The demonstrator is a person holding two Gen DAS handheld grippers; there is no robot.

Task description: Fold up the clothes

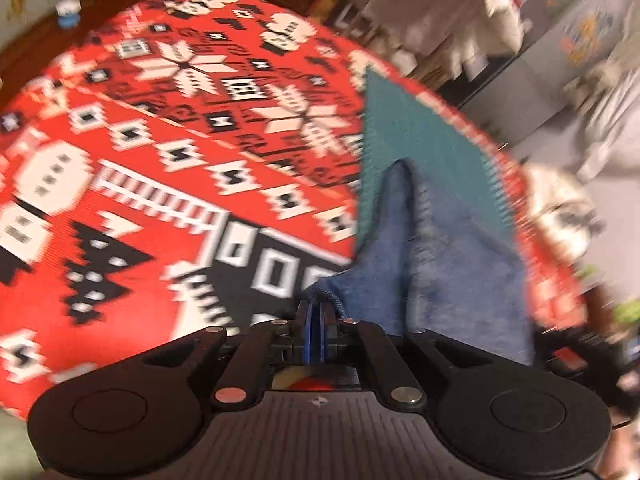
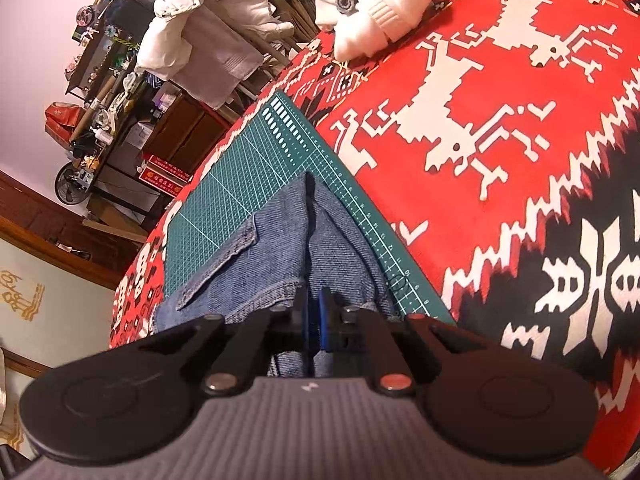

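Observation:
A blue denim garment (image 1: 432, 248) stretches away from my left gripper (image 1: 316, 306), which is shut on its hem edge. The cloth rises in a ridge over a green cutting mat (image 1: 416, 128). In the right wrist view the same denim garment (image 2: 280, 248) lies on the green cutting mat (image 2: 224, 200), with a pocket seam showing on its left. My right gripper (image 2: 316, 300) is shut on the near edge of the denim, and cloth hangs below the jaws. The left wrist view is blurred by motion.
A red, white and black patterned blanket (image 1: 160, 160) covers the surface under the mat. A pile of white and grey clothes (image 2: 372, 4) lies at the blanket's far edge. Cluttered shelves (image 2: 104, 92) and a chair draped with white clothing (image 2: 208, 28) stand beyond the edge.

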